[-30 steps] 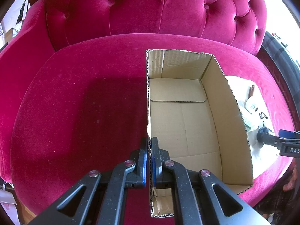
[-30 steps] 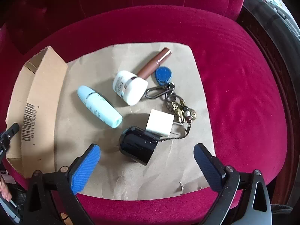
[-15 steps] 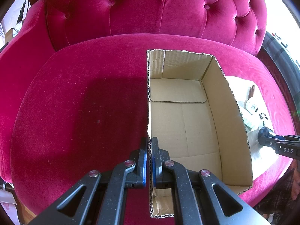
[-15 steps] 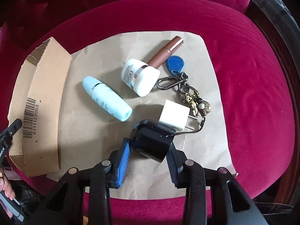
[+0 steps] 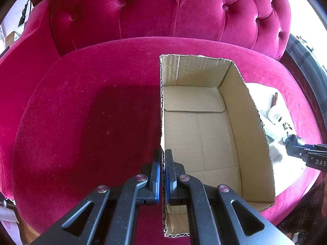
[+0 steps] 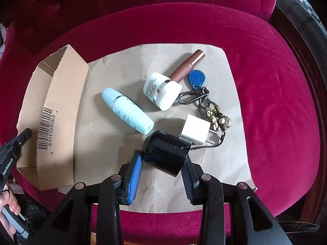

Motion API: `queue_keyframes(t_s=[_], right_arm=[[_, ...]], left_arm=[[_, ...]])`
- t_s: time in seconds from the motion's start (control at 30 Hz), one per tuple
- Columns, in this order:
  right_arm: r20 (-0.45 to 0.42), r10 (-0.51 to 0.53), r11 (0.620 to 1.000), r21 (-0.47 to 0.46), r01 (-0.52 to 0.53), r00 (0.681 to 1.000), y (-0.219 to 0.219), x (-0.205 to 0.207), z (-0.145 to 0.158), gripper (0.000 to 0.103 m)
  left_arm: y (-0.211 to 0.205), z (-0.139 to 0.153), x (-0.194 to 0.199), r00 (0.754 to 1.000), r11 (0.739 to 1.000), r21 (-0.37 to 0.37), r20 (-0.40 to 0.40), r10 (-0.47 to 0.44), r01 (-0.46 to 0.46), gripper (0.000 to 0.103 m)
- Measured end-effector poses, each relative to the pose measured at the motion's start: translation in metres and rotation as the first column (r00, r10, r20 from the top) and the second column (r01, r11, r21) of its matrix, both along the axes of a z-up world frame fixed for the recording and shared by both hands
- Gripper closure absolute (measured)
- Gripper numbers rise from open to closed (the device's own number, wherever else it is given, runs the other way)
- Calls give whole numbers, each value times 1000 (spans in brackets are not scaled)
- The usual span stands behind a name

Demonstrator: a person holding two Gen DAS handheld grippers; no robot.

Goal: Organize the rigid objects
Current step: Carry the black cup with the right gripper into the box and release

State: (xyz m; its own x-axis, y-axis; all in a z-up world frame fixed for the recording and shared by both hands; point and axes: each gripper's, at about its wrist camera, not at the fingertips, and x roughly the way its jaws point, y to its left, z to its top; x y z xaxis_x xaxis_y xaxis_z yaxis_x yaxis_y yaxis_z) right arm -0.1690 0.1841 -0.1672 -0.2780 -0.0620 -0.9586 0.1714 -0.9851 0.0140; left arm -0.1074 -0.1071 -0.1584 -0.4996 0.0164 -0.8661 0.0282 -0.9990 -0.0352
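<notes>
My left gripper (image 5: 162,155) is shut on the near left wall of an open cardboard box (image 5: 204,71), which stands empty on the pink velvet seat. To the box's right lies a sheet of brown paper (image 6: 114,143) with the small items. My right gripper (image 6: 161,159) is shut on a glossy black container (image 6: 165,151), one blue pad on each side. Just beyond it lie a white charger cube (image 6: 195,129), a pale blue bottle (image 6: 126,110), a white jar (image 6: 161,90), a brown lipstick tube (image 6: 187,65) and a blue key fob (image 6: 196,78) on a key ring (image 6: 214,114).
The tufted sofa back (image 5: 163,10) rises behind the seat. The box's outer wall with a barcode (image 6: 59,110) stands left of the paper. A hand (image 6: 8,202) shows at the lower left. A dark frame (image 6: 306,40) borders the seat on the right.
The right gripper's wide-open jaws came down and shut on the black container. The left gripper kept its hold on the box wall and did not move.
</notes>
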Motion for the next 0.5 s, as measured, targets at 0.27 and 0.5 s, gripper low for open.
queue_keyframes(t_s=[0.27,0.5], right_arm=[[-45,38,999,-3,-39,998,-8,-2,18,64],[-89,104,994,-12,-106,991,-29,1,36,64]], left_arm=[[8,3,4,1000,1000,1,7,-1,1,99],[6,6,7,1000,1000,1,4,-1,1,99]])
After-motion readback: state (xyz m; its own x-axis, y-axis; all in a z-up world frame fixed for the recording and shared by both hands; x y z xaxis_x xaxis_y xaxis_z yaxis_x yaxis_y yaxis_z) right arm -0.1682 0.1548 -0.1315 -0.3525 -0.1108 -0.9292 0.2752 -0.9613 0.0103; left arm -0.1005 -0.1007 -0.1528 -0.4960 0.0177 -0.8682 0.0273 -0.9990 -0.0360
